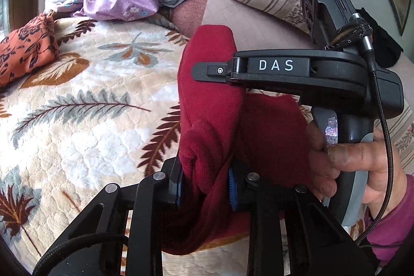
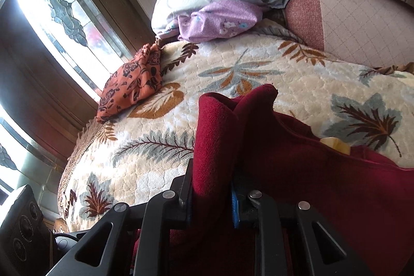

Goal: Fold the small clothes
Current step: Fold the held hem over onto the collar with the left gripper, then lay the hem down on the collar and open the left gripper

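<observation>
Clearly soft and light, the dark red fleece garment (image 1: 209, 84) hangs over the leaf-patterned bed blanket (image 1: 77, 105), pinched by both the left gripper (image 1: 204, 188) and right gripper (image 2: 212, 203); its bunching folds favour holding edges.

My left tool (image 1: 204, 188) is a black plastic linkage of slotted arms joined by round silver pins, and each finger ends in a ribbed blue pad (image 1: 231, 188). A black cable loops along its lower left side. My right tool (image 2: 212, 203) is built the same way: black slotted arms, silver pins, blue pads. From the left wrist camera, its black top bears the white letters DAS and a small screw near the tip. Its handle is grey and black, and a braided black cable hangs from the camera block mounted above, where a small green light shows. My right hand (image 1: 362, 167) wears a magenta sleeve (image 1: 393, 229).
</observation>
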Motion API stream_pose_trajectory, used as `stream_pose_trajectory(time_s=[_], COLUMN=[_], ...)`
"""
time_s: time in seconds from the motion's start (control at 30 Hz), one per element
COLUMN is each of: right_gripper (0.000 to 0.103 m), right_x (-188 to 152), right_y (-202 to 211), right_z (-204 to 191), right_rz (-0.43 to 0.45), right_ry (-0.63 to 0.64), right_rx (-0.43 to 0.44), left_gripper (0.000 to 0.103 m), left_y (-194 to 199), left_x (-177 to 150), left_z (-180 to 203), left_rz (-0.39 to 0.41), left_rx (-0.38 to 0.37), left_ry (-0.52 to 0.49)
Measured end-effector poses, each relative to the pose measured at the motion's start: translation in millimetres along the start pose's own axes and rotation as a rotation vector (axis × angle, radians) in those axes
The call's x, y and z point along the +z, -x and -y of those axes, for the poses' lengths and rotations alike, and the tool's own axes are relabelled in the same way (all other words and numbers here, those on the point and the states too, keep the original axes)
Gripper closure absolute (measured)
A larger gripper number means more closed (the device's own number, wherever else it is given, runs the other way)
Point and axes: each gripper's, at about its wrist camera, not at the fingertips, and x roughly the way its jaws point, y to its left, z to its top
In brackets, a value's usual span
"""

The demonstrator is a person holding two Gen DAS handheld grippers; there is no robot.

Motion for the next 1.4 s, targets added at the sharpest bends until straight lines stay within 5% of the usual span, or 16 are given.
stream_pose_trajectory(time_s=[0.37, 0.63, 0.8, 0.93, 1.0, 1.13, 1.27, 1.4], right_gripper=[0.084, 0.084, 0.083, 0.052, 0.049, 0.048, 0.047, 0.066], right_x=[-31, -70, -93, -100, -106, -125, -140, -156], right_y=[115, 130, 104, 131, 148, 163, 148, 132], right_z=[84, 170, 214, 213, 204, 175, 153, 143], right_rz=[0.098, 0.068, 0.012, 0.064, 0.092, 0.072, 0.019, -0.032], right_ry=[-0.084, -0.214, -0.353, -0.401, -0.404, -0.371, -0.353, -0.256], right_rx=[-0.081, -0.209, -0.197, -0.141, -0.131, -0.083, -0.089, -0.256], left_gripper=[0.079, 0.079, 0.07, 0.056, 0.053, 0.053, 0.053, 0.053], left_y=[-27, -102, -110, -70, -49, -22, -27, -35], left_x=[9, -14, -15, -13, -15, -23, -30, -46], left_z=[139, 197, 194, 178, 160, 129, 110, 97], left_rz=[-0.061, -0.175, -0.24, -0.203, -0.158, -0.089, -0.116, -0.141], left_rx=[-0.085, -0.085, -0.112, -0.132, -0.12, -0.022, 0.048, 0.07], left_ry=[-0.151, -0.167, -0.161, -0.215, -0.231, -0.22, -0.179, -0.18])
